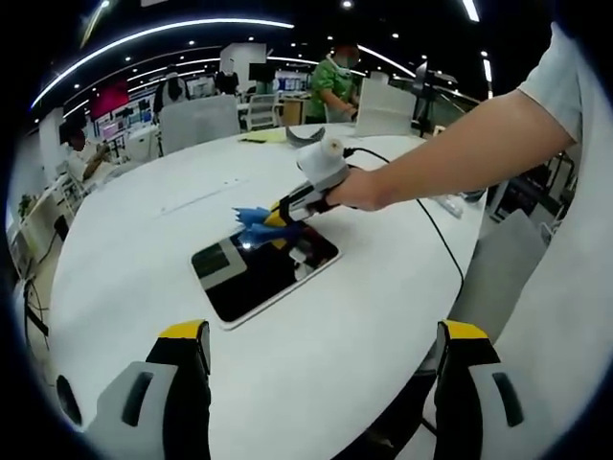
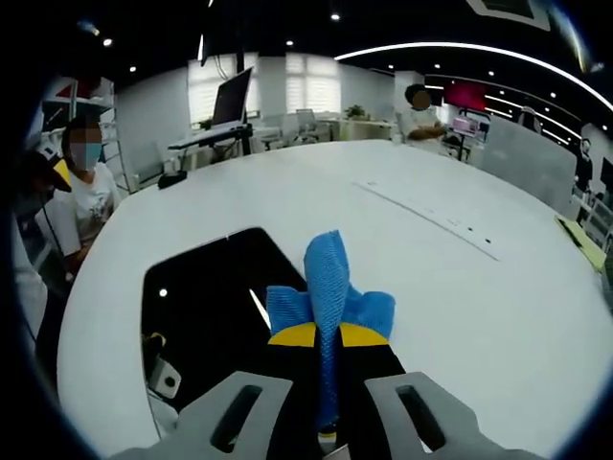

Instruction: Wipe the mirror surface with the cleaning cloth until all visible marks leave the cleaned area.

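A flat rectangular mirror (image 1: 263, 271) with a white frame lies on the round white table (image 1: 144, 240); its dark glass (image 2: 206, 316) reflects ceiling lights. My right gripper (image 1: 273, 218) reaches in from the right and is shut on a blue cleaning cloth (image 1: 251, 221), holding it over the mirror's far edge. Up close, the blue cloth (image 2: 330, 287) sticks out between the yellow-tipped fingers (image 2: 295, 334) of the right gripper (image 2: 328, 335). My left gripper (image 1: 324, 337) hovers well short of the mirror, jaws wide apart and empty.
A black cable (image 1: 421, 206) runs across the table's right side. A grey curved object (image 1: 305, 137) and a yellow sheet (image 1: 263, 136) lie at the far edge. Chairs and several people stand around the table. A seam line (image 2: 431, 218) crosses the tabletop.
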The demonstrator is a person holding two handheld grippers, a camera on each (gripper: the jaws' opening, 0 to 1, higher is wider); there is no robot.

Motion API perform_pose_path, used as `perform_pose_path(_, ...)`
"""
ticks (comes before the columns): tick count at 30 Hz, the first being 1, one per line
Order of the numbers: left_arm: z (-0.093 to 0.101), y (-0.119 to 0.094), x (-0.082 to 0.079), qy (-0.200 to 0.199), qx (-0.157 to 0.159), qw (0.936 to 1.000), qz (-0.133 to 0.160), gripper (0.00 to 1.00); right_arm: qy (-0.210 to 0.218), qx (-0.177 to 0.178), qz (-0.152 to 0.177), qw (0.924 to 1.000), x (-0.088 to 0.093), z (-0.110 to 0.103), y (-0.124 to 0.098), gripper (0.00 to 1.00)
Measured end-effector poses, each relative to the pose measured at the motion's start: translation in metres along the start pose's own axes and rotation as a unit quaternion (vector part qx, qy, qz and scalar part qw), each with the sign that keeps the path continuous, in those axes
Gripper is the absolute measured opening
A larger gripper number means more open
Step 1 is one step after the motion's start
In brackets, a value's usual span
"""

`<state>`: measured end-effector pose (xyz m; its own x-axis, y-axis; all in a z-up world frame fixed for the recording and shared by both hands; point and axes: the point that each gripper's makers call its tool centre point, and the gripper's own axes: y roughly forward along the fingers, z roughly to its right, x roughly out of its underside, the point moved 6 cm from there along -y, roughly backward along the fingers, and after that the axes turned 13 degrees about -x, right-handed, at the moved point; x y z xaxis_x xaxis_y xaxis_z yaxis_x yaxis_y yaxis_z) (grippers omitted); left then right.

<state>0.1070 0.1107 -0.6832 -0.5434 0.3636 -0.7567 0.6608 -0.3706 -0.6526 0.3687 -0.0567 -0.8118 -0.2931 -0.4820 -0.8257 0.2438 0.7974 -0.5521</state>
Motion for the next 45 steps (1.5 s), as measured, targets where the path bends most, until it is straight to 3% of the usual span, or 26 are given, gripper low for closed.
perform_pose_path(45,0.001,0.005,0.001,0.013,0.007,0.9999,-0.007,0.99,0.026,0.031,0.015,0.9991,0.014,0.005,-0.024,0.01)
